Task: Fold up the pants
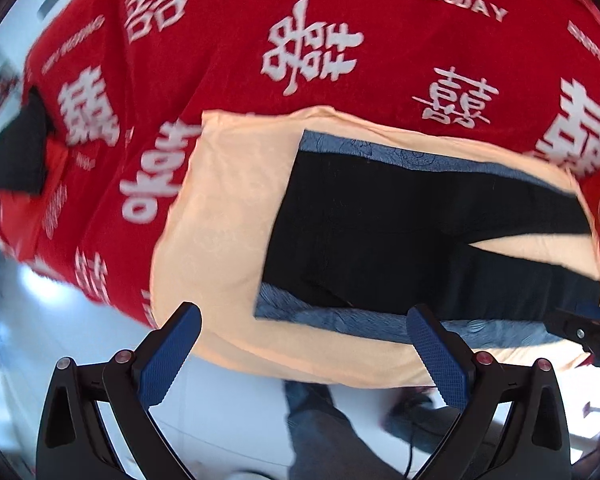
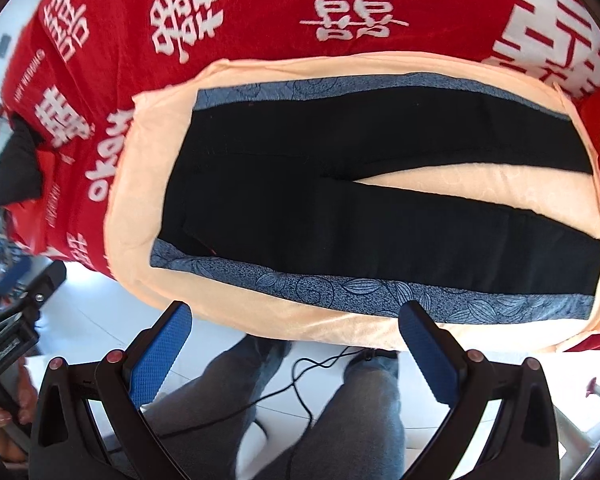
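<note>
Black pants (image 2: 340,196) lie flat and unfolded on a peach cloth (image 2: 140,208), waistband to the left, the two legs spread apart to the right. They also show in the left wrist view (image 1: 380,220). A blue patterned band (image 2: 340,284) runs along the near and far edges of the pants. My left gripper (image 1: 304,320) is open and empty, held above the near edge of the cloth. My right gripper (image 2: 296,316) is open and empty, also above the near edge. Neither touches the pants.
The peach cloth lies on a red bedspread (image 2: 260,0) with white characters. A dark bundle (image 1: 20,152) sits at the bed's far left edge. The person's legs in grey jeans (image 2: 340,420) and a black cable (image 2: 300,380) are on the white floor below.
</note>
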The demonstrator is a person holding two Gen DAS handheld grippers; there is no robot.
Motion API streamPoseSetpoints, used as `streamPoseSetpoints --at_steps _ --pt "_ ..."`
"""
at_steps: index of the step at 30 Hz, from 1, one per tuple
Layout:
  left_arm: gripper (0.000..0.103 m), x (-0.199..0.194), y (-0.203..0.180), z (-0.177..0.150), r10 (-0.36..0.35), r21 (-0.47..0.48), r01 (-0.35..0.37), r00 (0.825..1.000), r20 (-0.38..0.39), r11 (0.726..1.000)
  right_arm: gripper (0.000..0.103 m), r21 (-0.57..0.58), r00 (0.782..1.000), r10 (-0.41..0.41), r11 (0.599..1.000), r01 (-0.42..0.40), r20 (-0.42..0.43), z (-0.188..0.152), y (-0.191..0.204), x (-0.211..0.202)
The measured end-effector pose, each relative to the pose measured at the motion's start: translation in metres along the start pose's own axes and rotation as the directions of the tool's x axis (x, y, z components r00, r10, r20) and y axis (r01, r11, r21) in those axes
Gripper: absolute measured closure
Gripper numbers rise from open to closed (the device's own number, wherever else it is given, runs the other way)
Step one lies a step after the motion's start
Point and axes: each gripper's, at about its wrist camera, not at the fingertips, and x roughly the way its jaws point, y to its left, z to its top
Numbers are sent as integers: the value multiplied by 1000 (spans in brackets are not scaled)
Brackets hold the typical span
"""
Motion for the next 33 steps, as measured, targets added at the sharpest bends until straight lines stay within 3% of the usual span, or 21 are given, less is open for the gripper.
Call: streamPoseSetpoints --at_steps 4,8,11,16,20,33 --pt "0 -1 -6 -23 9 -92 -12 999 -32 996 0 25 997 73 997 -72 -35 -12 -35 0" --pt "0 9 -7 -42 -3 -133 -10 995 -100 991 0 9 995 74 997 -73 -70 -23 -50 9" --pt "0 22 -5 -52 -2 -118 -12 993 -118 993 0 66 988 136 989 -132 -71 -30 -55 20" --pt "0 65 -1 -56 24 -48 -33 982 -185 998 0 178 984 166 972 -152 -67 -44 -58 51" --pt "0 88 9 -58 9 -47 -19 979 -203 999 0 203 986 142 972 -121 -92 -51 -54 81" --pt "0 165 31 -67 -47 -100 21 964 -262 995 0 275 966 235 941 -197 -110 -67 -44 146"
